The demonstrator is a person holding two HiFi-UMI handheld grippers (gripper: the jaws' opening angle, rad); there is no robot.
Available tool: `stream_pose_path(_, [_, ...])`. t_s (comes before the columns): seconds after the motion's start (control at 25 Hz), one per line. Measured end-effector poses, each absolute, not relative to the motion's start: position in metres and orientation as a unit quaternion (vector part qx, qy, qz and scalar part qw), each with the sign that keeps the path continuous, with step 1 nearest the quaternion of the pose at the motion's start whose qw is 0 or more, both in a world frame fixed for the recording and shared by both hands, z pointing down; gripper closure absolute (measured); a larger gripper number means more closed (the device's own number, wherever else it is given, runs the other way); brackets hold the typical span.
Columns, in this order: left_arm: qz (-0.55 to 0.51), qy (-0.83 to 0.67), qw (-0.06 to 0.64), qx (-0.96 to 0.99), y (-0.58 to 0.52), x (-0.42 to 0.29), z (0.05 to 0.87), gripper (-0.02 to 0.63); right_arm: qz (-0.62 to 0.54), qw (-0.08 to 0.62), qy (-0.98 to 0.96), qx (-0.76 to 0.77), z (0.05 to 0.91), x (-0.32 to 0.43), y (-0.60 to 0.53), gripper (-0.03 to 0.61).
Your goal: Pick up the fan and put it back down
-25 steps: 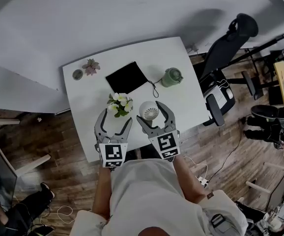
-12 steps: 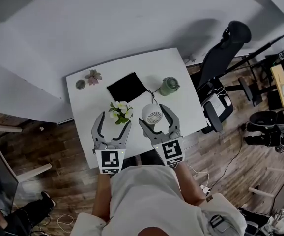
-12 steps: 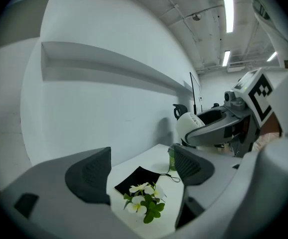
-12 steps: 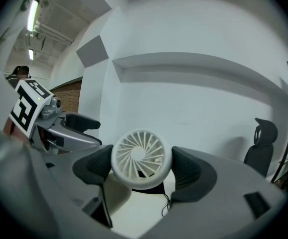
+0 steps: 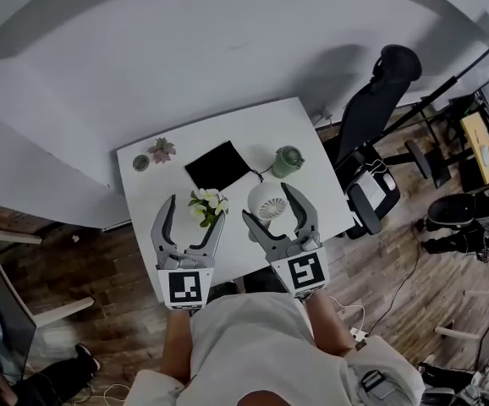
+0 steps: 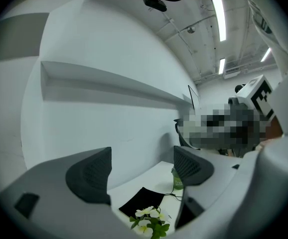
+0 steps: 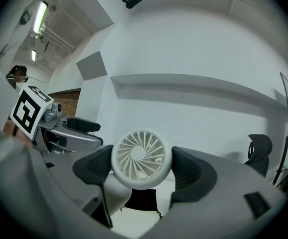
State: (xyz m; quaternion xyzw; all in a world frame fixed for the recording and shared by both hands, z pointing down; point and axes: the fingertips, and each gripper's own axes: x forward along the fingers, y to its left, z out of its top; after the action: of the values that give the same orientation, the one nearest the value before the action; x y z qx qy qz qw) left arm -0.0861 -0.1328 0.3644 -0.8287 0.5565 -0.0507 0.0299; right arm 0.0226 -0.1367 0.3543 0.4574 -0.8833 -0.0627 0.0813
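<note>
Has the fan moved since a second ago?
Yes. Held in the right claw, the fan has lifted off the table, drifting toward the green teapot in the head view.

surface: white table (image 5: 253, 129) | on it: black pouch (image 5: 219, 164) | green pot (image 5: 288, 160) | white flowers (image 5: 206, 203) | succulent (image 5: 162, 150) | small dish (image 5: 140, 162)

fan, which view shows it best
The right gripper view: the fan fills the centre, grille facing the camera, gripped by the right hand-held gripper. The head view shows it small; the left gripper view misses it.
</note>
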Motion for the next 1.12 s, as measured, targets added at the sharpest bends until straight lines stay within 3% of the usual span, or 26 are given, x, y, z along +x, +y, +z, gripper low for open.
stream_pose_path(0.32, [-0.033, 0.558, 0.031, -0.829, -0.136, -0.087, 0.35, 0.23, -0.075, 0.07, -0.882, 0.46, 0.336, 0.021, -0.138, 0.209])
stream_pose_path(1.12, [-0.111, 0.544, -0.028, -0.831, -0.152, -0.084, 0.438, 0.244, -0.005, 0.169, -0.883, 0.438, 0.433, 0.023, -0.153, 0.209])
